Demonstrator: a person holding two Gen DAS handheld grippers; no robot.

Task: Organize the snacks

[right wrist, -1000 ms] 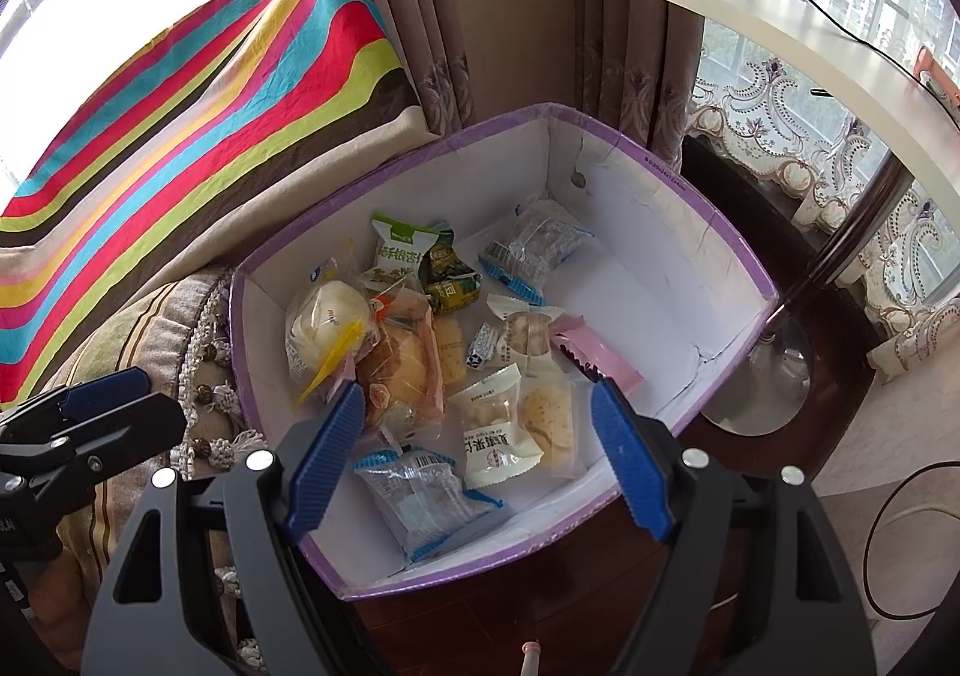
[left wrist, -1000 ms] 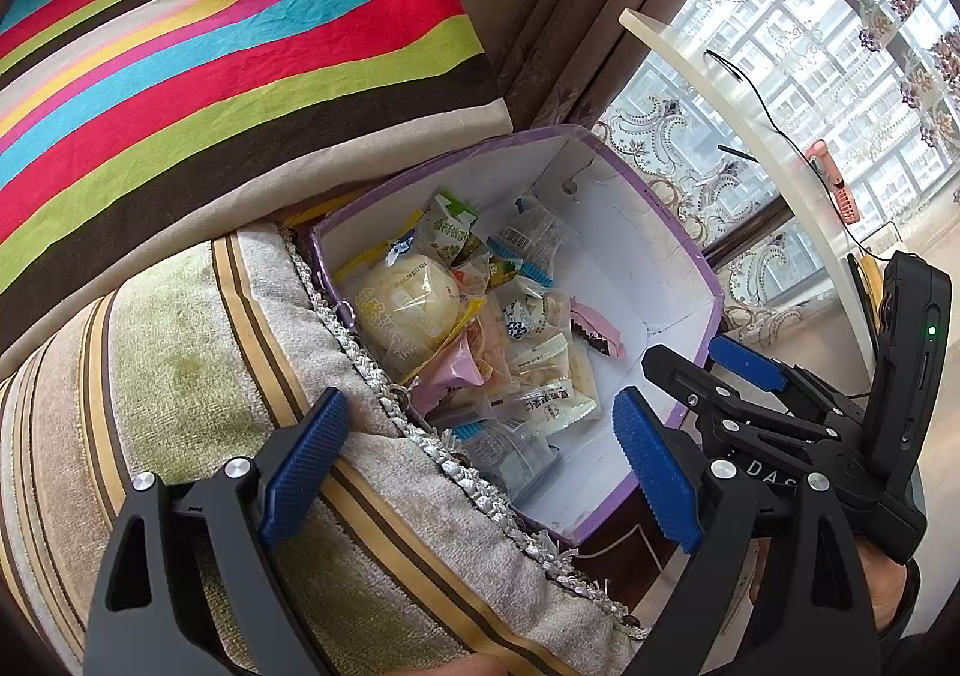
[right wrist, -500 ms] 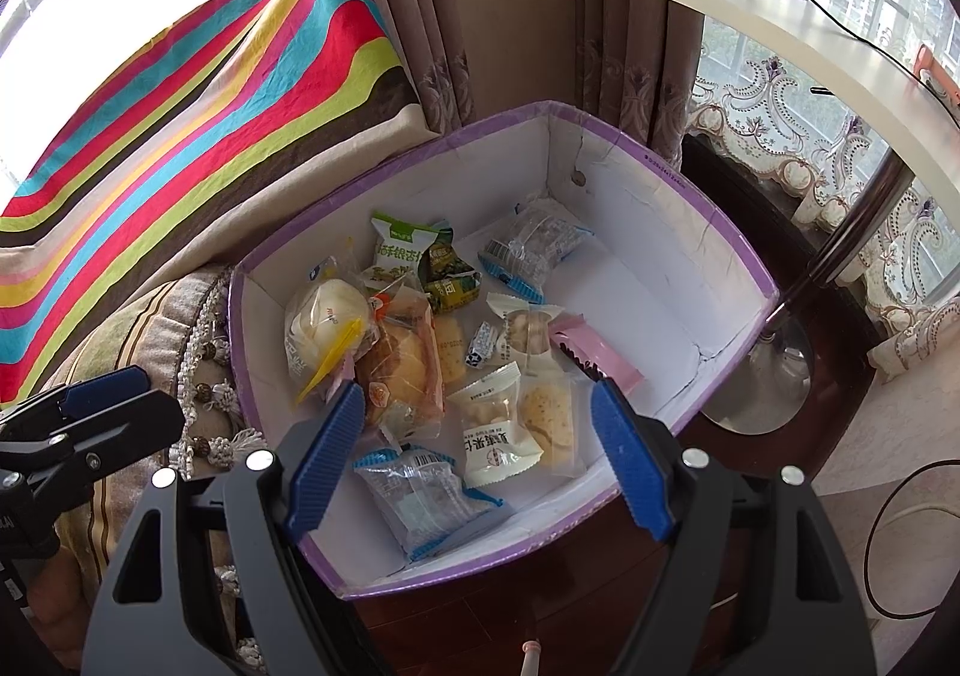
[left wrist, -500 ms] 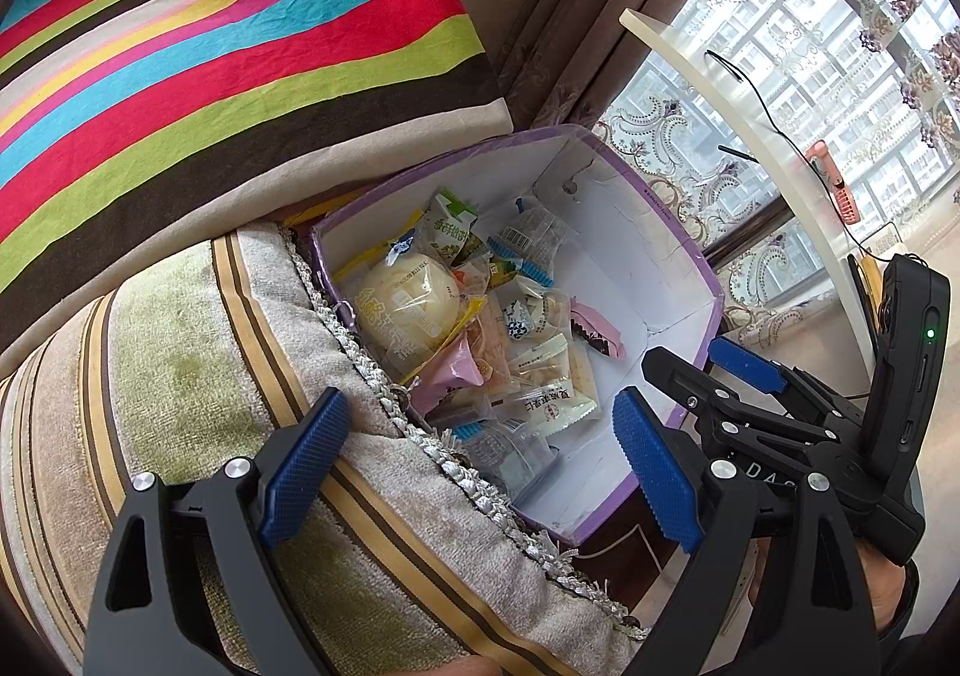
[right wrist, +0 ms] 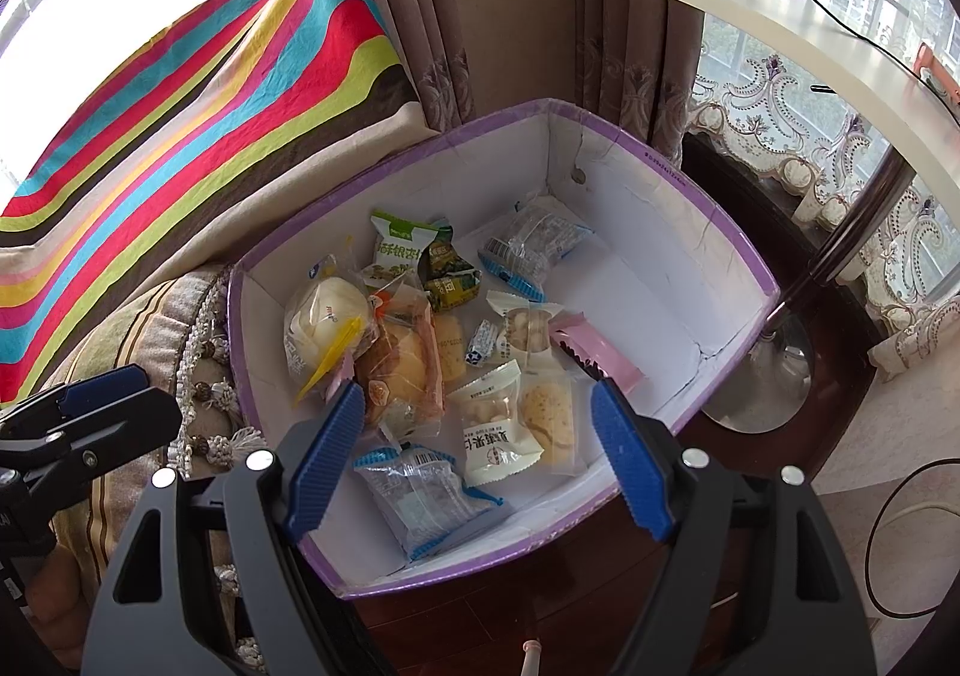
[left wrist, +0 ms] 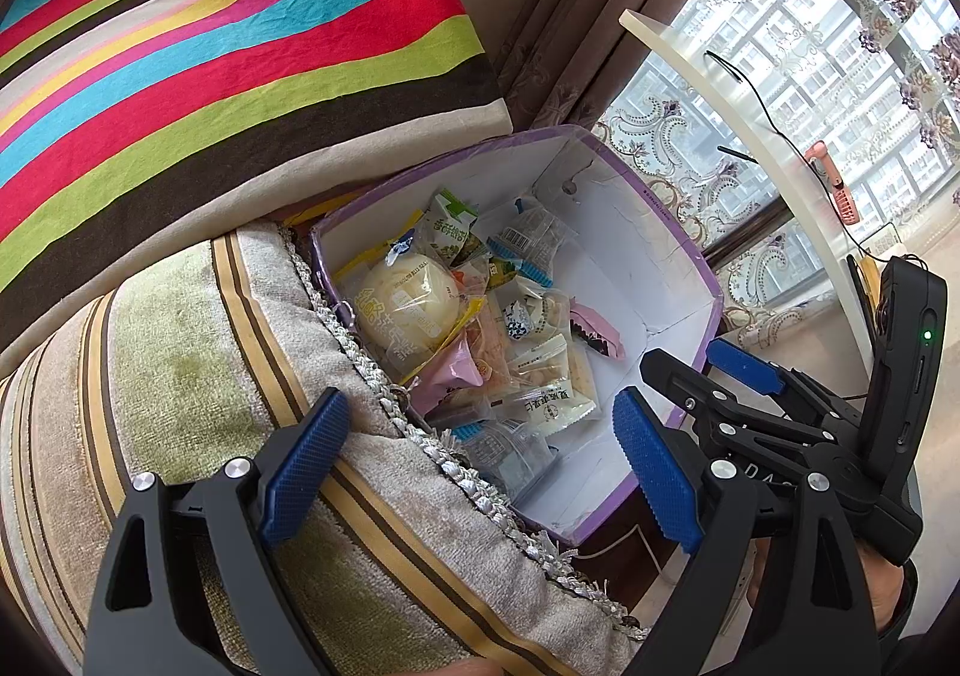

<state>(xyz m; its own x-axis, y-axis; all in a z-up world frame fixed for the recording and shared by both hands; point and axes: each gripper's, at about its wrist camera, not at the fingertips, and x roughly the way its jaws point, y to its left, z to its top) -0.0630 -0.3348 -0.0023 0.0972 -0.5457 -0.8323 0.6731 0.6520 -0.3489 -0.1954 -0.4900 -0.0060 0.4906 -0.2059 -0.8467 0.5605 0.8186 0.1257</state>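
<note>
Both claws, my left claw and right claw, hang wide open and empty above the purple box. Inside, snack packets look light, soft and slippery; I would pinch a sealed edge.

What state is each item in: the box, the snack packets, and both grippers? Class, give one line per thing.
purple box: open-topped, snacks inside
green packet: sealed, in box
white bun packet: sealed, in box
pink wrapper: lying in box
left gripper: open, empty
right gripper: open, empty
</note>
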